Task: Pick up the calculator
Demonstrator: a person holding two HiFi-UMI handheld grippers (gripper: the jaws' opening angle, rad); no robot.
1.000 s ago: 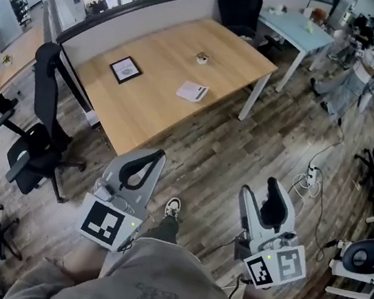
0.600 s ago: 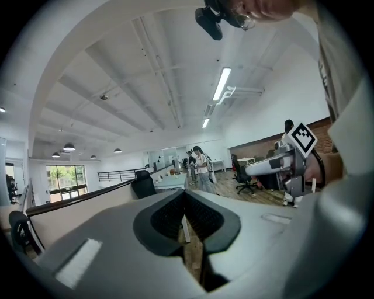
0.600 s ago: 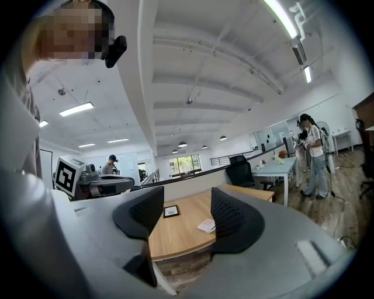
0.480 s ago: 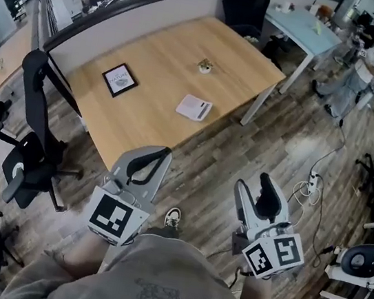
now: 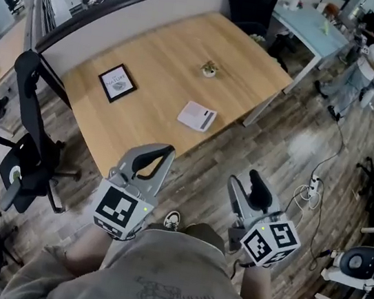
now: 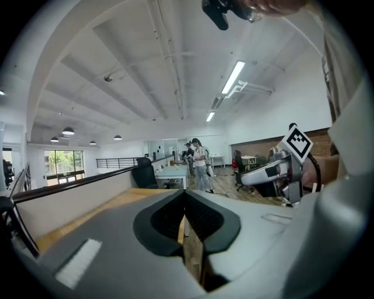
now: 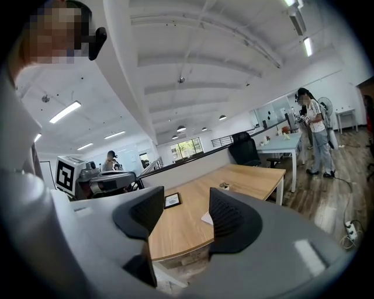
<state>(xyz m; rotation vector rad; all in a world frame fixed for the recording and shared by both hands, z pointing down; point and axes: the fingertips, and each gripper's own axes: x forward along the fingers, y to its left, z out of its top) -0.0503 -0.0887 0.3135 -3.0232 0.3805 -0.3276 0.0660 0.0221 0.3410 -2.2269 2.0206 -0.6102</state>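
Two grippers are carried low in front of the person, both short of the wooden desk (image 5: pixel 152 56) and over the plank floor off its near edge. Neither holds anything.

Left gripper (image 5: pixel 155 154): the jaws are drawn together, with only a thin slit between the pads and nothing in it. Its own view takes in the desk's edge and the room beyond, not the target. Judgement: it is carried as the idle tool.

Right gripper (image 5: pixel 246 181): the jaws are set wide apart and the gap is empty. Its own view looks through that gap onto the desk top, where a white corner of the calculator (image 5: pixel 197 116) shows just beside the pad on that view's right. Judgement: the wide setting and the aim suggest this tool is readied for the pick.

The calculator lies flat on the desk, toward the near edge and right of centre, with its dark display strip at one end. It is untouched and well apart from both grippers. Judgement: lying flat, it offers only thin edges, so the jaws would likely have to come down across its narrower width.

Other items on the desk:
- A black picture frame (image 5: pixel 117 83) lies flat toward the left side.
- A small potted plant (image 5: pixel 209 68) stands further back.

Both are well apart from the calculator, so the near-edge approach looks unobstructed.

Status, judged: approach stage, with the reach over the desk not yet made.
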